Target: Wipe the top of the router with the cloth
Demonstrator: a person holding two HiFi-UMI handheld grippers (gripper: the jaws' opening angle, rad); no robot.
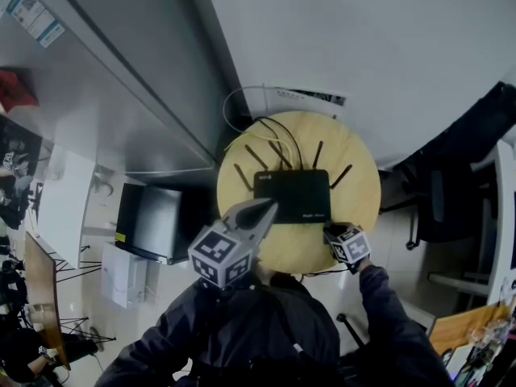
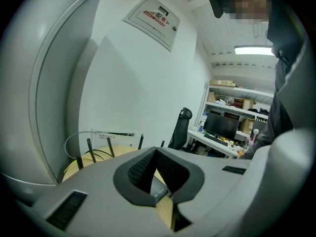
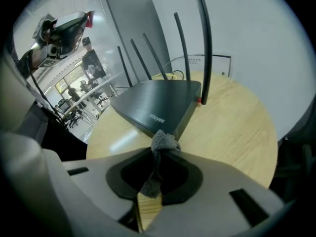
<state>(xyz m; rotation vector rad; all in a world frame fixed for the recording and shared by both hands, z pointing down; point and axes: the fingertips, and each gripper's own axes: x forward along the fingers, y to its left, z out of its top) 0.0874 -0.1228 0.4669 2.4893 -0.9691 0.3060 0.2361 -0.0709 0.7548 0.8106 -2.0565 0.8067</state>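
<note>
The router lies flat in the middle of the head view. It is a low, matte black slab with a smooth top, on a round surface of pale wood grain. Thin black antennas fan out from its far edge, and black cables curl off behind it towards the wall.

My right hand-held gripper sits at the router's lower right corner in that view. Its own view gives me the detail: the grey jaws are pressed together on the cloth. The cloth is a small, nubbly grey wad pinched into a strip, with a tuft poking out past the tips. That tuft is right at the router's near corner, though I cannot tell whether it touches. From here the antennas stand up as tall, slightly curved rods. The surface shows a soft sheen to the left of the router.

My left hand-held gripper is a smooth grey wedge, and in the head view its point overlaps the router's lower left edge. In its own view the dark, ribbed pads meet at the tips with nothing between them. Through the gap below I catch only a sliver of black casing and wood. This view alone looks outward, to a black office chair and a monitor on a cluttered desk at right of centre.
</note>
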